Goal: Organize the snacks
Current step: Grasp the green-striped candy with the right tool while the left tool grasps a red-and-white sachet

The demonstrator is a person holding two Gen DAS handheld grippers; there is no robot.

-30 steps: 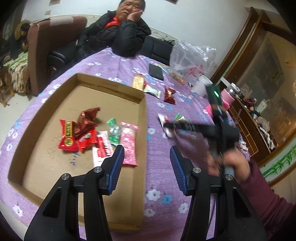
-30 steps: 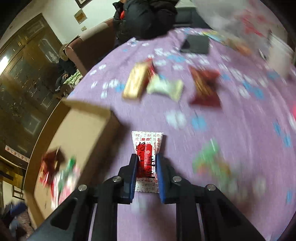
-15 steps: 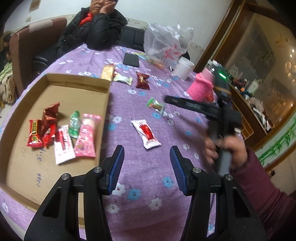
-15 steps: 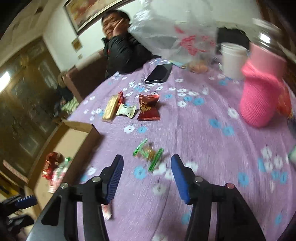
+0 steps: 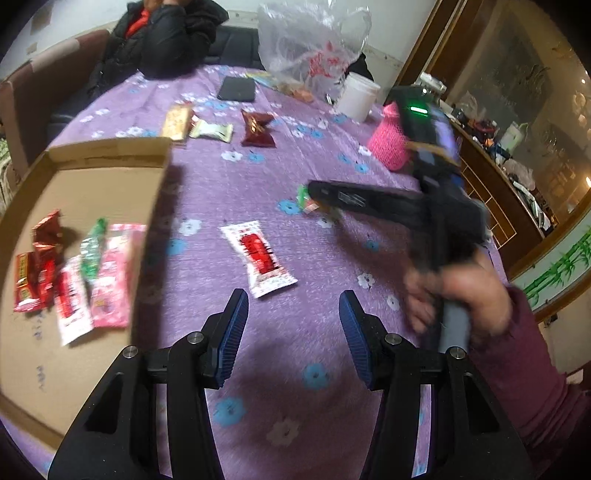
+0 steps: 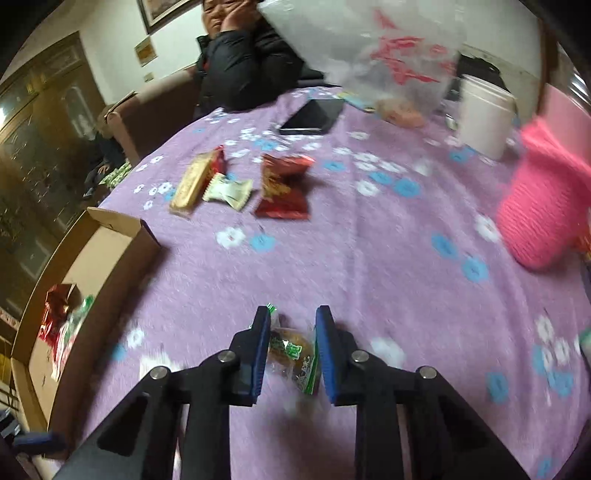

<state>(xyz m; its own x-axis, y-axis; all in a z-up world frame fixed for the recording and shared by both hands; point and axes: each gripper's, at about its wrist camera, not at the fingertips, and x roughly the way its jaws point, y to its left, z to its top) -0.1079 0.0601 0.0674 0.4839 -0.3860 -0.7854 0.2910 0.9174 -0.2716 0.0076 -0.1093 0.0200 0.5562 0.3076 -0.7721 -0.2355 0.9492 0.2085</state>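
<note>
White wall (image 5: 384, 22), perhaps wooden cabinet (image 5: 517, 122).

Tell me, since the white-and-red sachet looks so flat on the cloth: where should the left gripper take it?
The white-and-red sachet lies flat and diagonal on the tablecloth, just ahead of the open left gripper. Probably come from above, jaws across its narrow width at the middle, pinching the long edges.

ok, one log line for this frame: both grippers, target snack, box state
left gripper: open, empty, above white-red sachet | right gripper: closing around green-wrapped snack on tablecloth | cardboard box: holds several snacks
</note>
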